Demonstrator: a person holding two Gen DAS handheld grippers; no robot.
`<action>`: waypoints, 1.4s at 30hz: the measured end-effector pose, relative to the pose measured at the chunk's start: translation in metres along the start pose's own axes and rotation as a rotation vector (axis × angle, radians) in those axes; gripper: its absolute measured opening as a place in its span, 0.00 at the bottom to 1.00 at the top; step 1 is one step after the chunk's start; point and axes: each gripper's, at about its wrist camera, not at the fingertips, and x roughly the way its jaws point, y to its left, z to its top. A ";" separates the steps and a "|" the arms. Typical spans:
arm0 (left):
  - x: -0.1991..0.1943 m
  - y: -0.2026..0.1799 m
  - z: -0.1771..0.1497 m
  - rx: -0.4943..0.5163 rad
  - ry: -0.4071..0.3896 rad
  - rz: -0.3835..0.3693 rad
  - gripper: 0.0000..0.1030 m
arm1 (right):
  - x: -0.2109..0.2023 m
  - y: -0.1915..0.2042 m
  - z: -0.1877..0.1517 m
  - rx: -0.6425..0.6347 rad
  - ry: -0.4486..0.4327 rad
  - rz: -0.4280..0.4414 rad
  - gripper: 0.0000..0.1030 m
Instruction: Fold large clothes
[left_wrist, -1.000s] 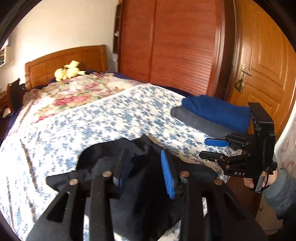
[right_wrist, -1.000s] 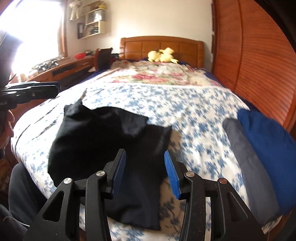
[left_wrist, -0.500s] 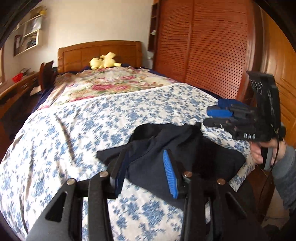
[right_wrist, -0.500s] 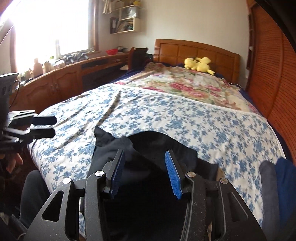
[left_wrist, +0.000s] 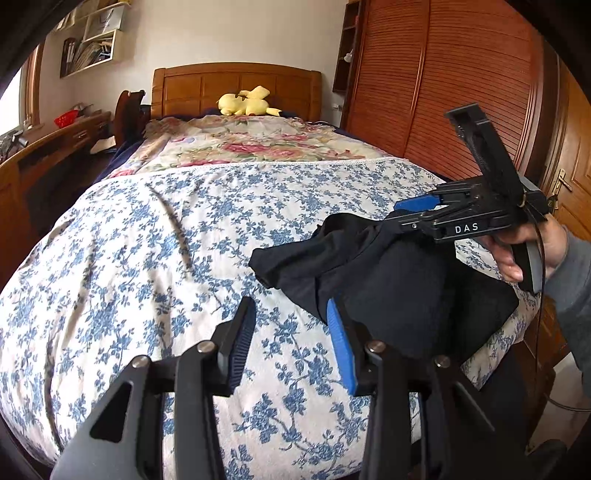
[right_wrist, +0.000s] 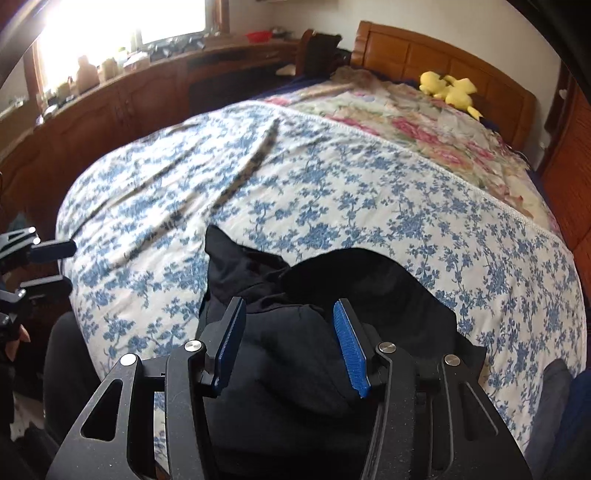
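Observation:
A black garment (left_wrist: 388, 280) lies bunched near the foot of the bed's blue-flowered cover (left_wrist: 155, 258). In the left wrist view my left gripper (left_wrist: 289, 306) is open over the bare cover, just left of the garment, with nothing between its fingers. A hand holds my right gripper (left_wrist: 400, 214) over the garment's far edge. In the right wrist view my right gripper (right_wrist: 289, 306) hangs above the black garment (right_wrist: 295, 354); its jaws are opening, and the cloth shows below the gap without the pads pressing on it. My left gripper (right_wrist: 62, 264) shows at that view's left edge.
A yellow plush toy (left_wrist: 247, 105) lies by the wooden headboard (left_wrist: 236, 85). A slatted wardrobe (left_wrist: 461, 92) flanks the bed's right side, a long wooden desk (right_wrist: 129, 99) the left. Folded grey and blue clothes (right_wrist: 557, 406) sit at the right foot corner.
Both grippers have swung left along the foot of the bed. The garment, once under my left gripper, now lies to its right. My right gripper has come over it, jaws slightly wider.

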 end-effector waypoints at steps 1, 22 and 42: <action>0.000 0.002 -0.003 -0.004 0.002 0.002 0.37 | 0.002 0.000 0.000 -0.008 0.015 -0.004 0.49; 0.017 -0.010 -0.005 0.014 0.024 -0.013 0.38 | -0.062 0.003 -0.044 -0.005 -0.133 0.040 0.03; 0.047 -0.097 0.018 0.148 0.043 -0.122 0.38 | -0.157 -0.098 -0.215 0.328 -0.237 -0.223 0.02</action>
